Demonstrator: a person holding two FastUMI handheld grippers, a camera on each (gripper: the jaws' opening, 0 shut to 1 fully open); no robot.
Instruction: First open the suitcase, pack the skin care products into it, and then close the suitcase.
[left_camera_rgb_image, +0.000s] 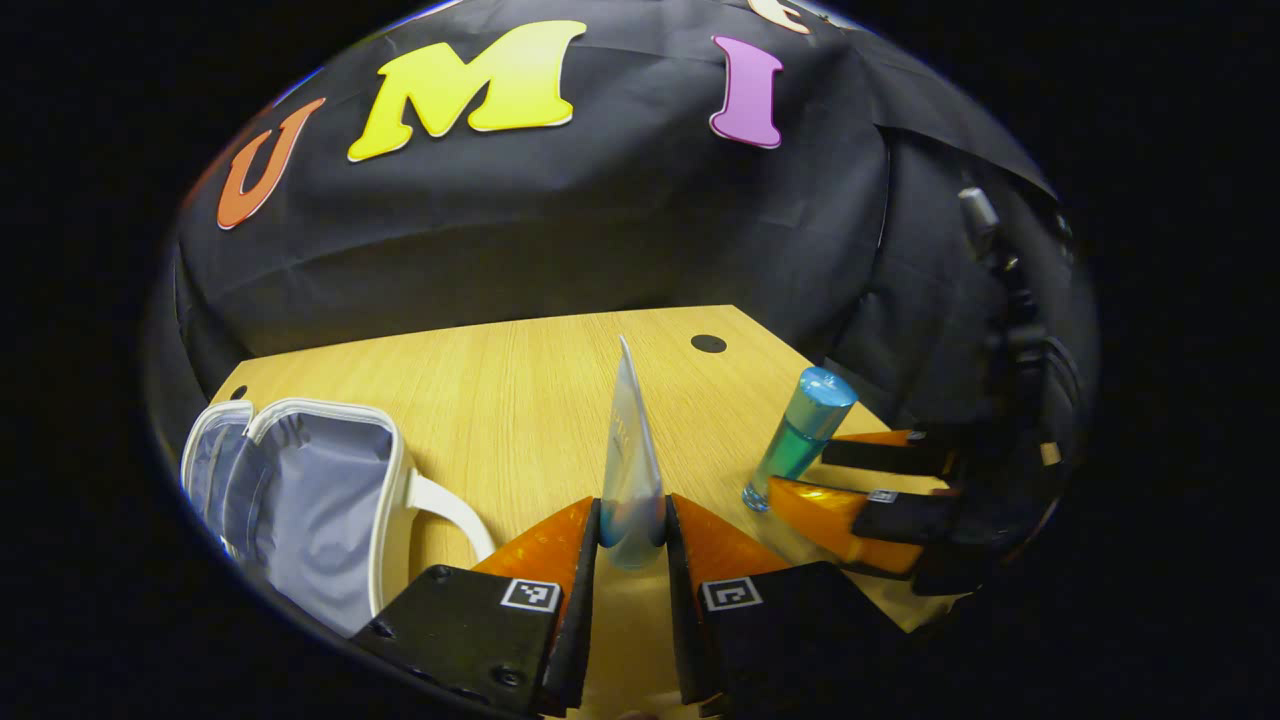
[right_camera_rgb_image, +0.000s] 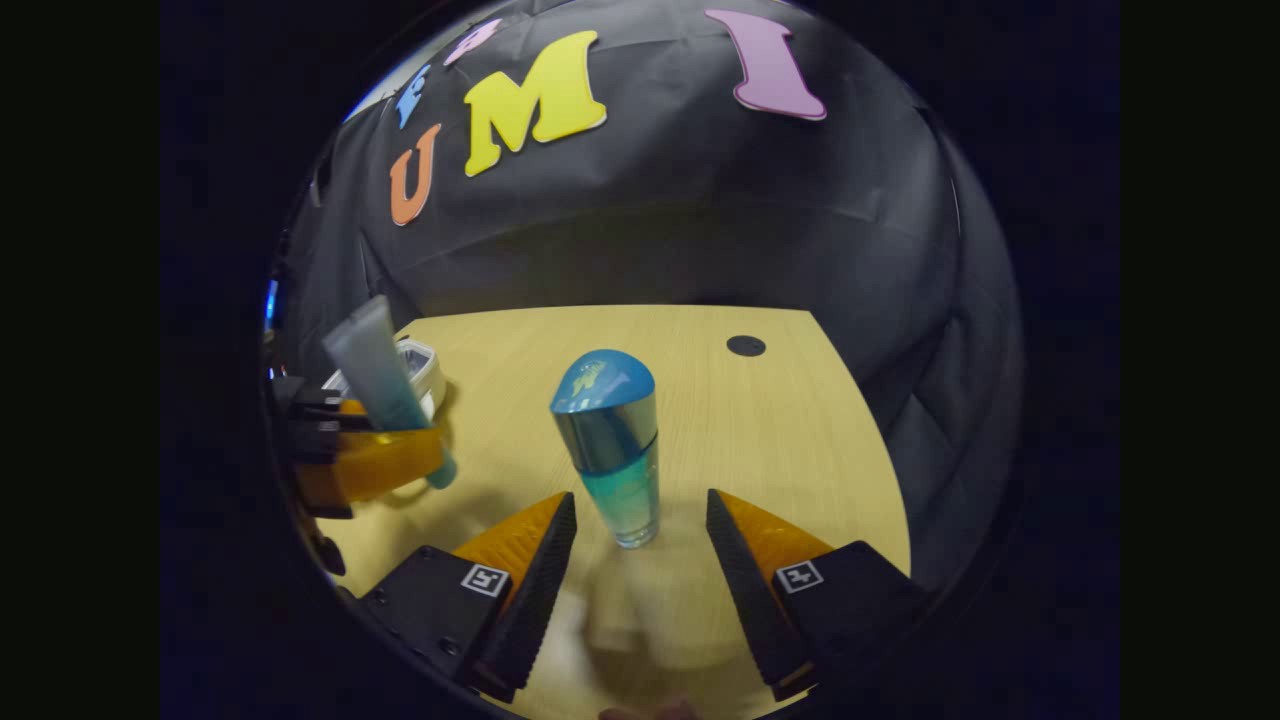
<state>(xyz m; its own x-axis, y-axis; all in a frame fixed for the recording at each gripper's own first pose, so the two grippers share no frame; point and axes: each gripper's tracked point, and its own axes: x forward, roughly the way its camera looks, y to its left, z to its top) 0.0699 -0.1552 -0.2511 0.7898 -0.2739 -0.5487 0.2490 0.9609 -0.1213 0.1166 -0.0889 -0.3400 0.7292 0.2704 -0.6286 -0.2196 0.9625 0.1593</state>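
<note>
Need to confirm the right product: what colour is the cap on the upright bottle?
Blue, over teal liquid; the bottle shows best in the right gripper view.

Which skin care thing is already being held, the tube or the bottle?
The tube. The left gripper is shut on it, lifting it off the table. The blue bottle stands free between the open fingers of the right gripper.

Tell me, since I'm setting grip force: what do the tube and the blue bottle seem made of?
The tube, pinched by the left gripper, looks like soft, matte, translucent plastic with a flat crimped end. The blue bottle looks like clear glass or hard plastic holding teal liquid, under a glossy, reflective blue cap.
</note>
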